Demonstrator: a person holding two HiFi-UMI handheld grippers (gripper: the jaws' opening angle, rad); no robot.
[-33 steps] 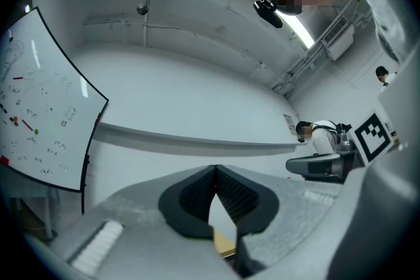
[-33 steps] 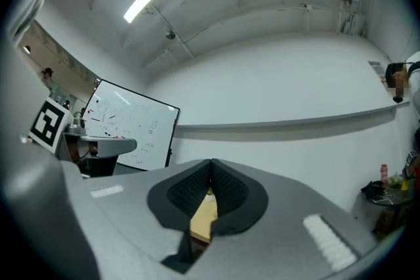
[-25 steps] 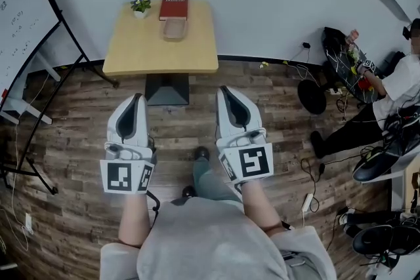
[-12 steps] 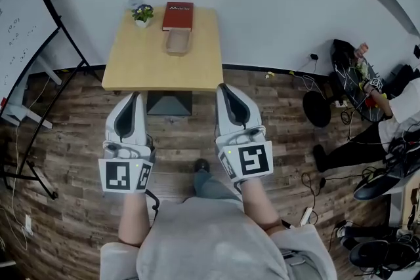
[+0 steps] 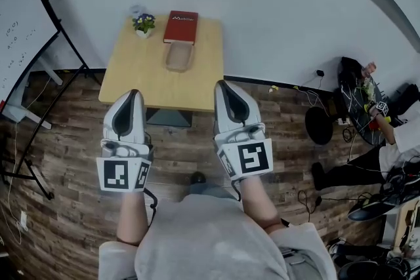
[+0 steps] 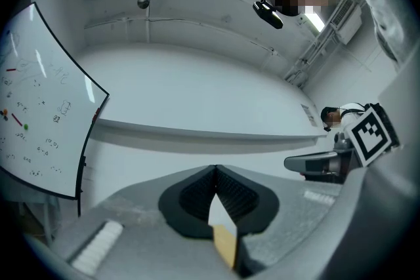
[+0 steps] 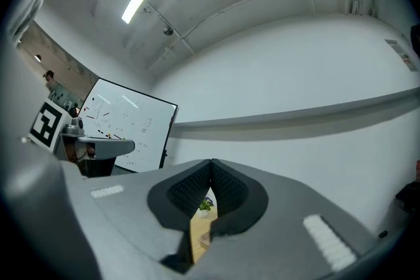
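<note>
The left claw (image 5: 132,95) and right claw (image 5: 222,84) are both closed and empty, side by side at the near edge of the wooden desk (image 5: 138,72). A shallow tray (image 5: 178,56) lies mid-desk, just before a red book (image 5: 181,27) at the far edge. A small potted plant (image 5: 143,23) stands at the far left corner.

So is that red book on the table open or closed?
Closed: the red book lies flat, cover up, at the far edge of the table.

Head view looks steeply down, high above the desk (image 5: 141,75). Both gripper views sit low, tilted up at the wall (image 6: 197,95); all three share the whiteboard (image 5: 13,23).
</note>
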